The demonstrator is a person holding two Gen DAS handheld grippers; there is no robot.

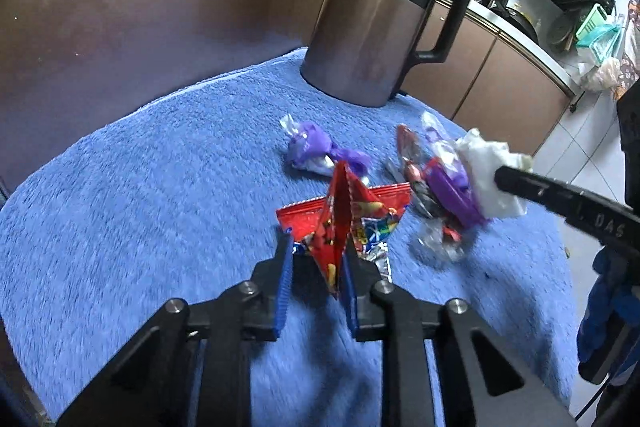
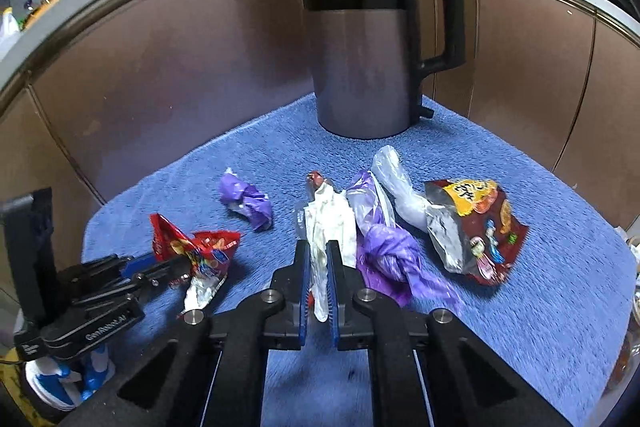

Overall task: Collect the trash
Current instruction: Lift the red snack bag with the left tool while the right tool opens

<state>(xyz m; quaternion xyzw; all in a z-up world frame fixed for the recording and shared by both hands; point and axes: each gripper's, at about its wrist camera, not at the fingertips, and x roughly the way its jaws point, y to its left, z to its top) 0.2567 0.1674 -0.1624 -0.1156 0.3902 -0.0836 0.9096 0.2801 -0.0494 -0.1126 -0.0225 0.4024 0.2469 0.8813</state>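
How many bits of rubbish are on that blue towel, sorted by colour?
Red snack wrappers: 2, a bright red one and a dark red chip bag
Purple plastic wrappers: 2, small and large
White crumpled tissue: 1
Clear plastic bag: 1
Total: 6

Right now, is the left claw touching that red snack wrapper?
Touching. The left wrist view shows the left gripper with its blue pads pinching the red wrapper.

One kettle [image 2: 362, 39], two red wrappers [image 2: 192, 247]
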